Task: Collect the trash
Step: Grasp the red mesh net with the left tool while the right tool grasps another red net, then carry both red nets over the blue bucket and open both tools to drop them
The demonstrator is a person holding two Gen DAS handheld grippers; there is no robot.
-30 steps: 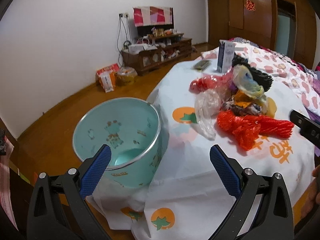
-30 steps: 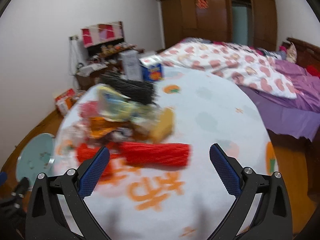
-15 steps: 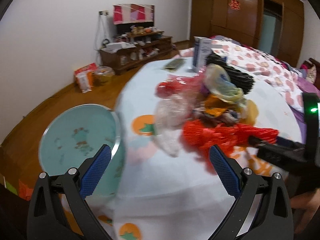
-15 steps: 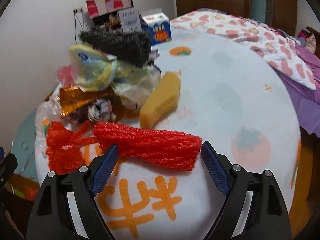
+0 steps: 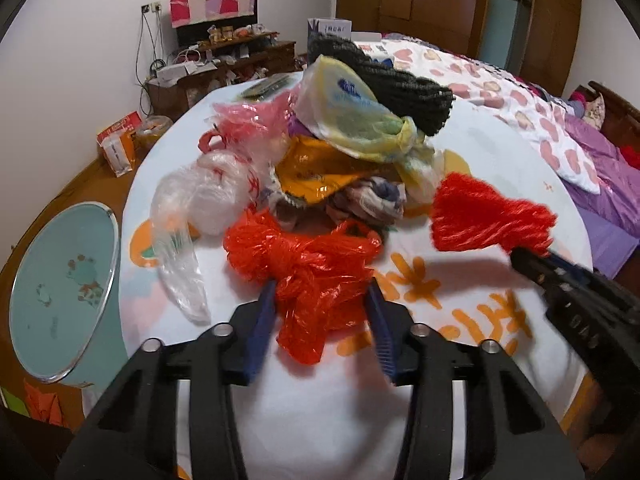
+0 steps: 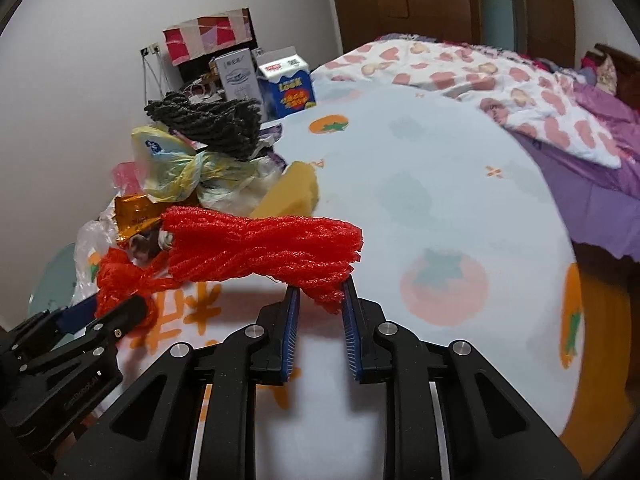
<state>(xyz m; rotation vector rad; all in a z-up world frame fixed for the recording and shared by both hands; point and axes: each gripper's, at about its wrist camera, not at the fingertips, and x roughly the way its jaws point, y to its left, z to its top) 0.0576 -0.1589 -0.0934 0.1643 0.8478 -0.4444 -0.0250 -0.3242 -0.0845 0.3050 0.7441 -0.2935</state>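
**Both tongs on red trash at the near edge of the desk**

While my left tongs close in, their blue pads sit on either side of the crumpled red plastic bag, which lies on the white cloth at the front of the trash heap; the bag fills the gap between the pads and they look to be touching its sides. My right tongs are closing too, and they already pinch the near end of the red mesh bundle, which sticks out from them over the desk (its shadow falls on the cloth beneath, so that end looks raised).

Behind these two pieces the heap holds a clear plastic bag, a pink bag, a shiny orange wrapper, a pale yellow bag with blue print and a dark grey mesh roll on top. A yellow sponge-like block leans at the right of the heap. Further back stand a blue milk carton and a white box.

Just beside the desk on my left, lower down, stands the mint-green bin with a metal rim, its mouth open upward. A bed with a heart-patterned quilt lies beyond the desk.
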